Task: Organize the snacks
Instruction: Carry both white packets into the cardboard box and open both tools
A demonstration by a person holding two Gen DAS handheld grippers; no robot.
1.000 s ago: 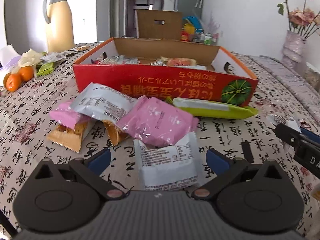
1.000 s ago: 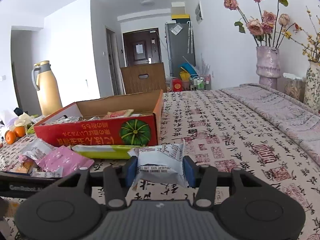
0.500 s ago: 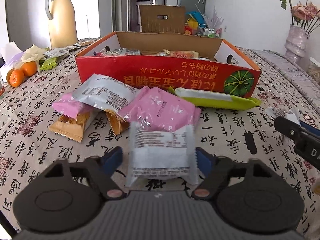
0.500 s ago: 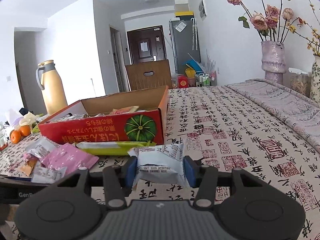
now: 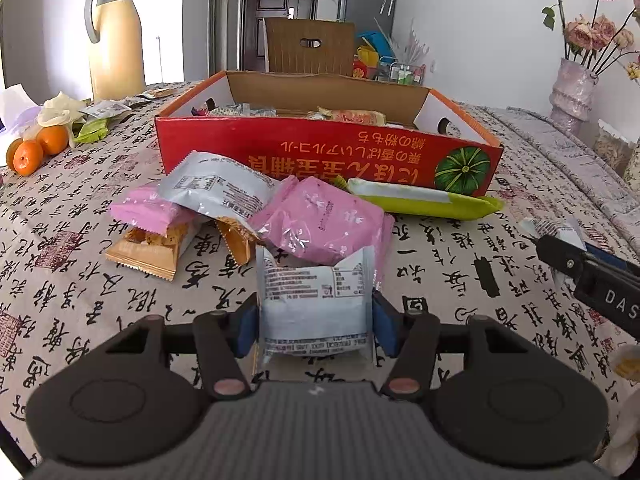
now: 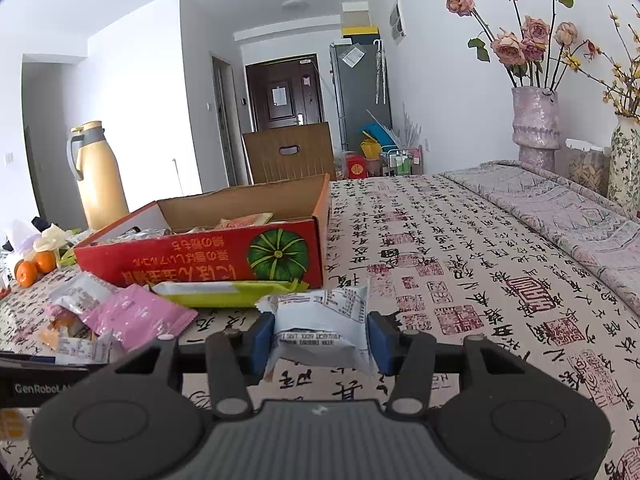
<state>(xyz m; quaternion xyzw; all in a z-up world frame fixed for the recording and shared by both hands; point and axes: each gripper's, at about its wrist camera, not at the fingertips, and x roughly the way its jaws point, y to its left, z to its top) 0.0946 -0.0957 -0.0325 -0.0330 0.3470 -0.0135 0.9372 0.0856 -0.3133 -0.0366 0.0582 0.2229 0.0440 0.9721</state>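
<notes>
Left wrist view: the left hand-held gripper had its jaws closing, down from full spread a second before, with a pale blue snack packet now between the blue pads. The pads appeared to touch the packet's two sides, and its wrapper stood up off the desk, where a second earlier it lay flat under open jaws. Beyond it lay the remaining loose snacks: a pink packet just behind, a silver-grey packet resting on another pink one, orange wrappers beneath, and a green packet against the red cardboard box, which already held several items.

Right wrist view: the right hand-held gripper was clamped on a second pale blue packet, unchanged from the earlier frames, held above the patterned desk cloth near the box's corner.

Assessment: both grippers now carried one packet each. The fresh left grasp suggests the pick was nearly complete; transfer of both packets into the box appeared to be the outstanding step, with several snacks yet to be collected.
</notes>
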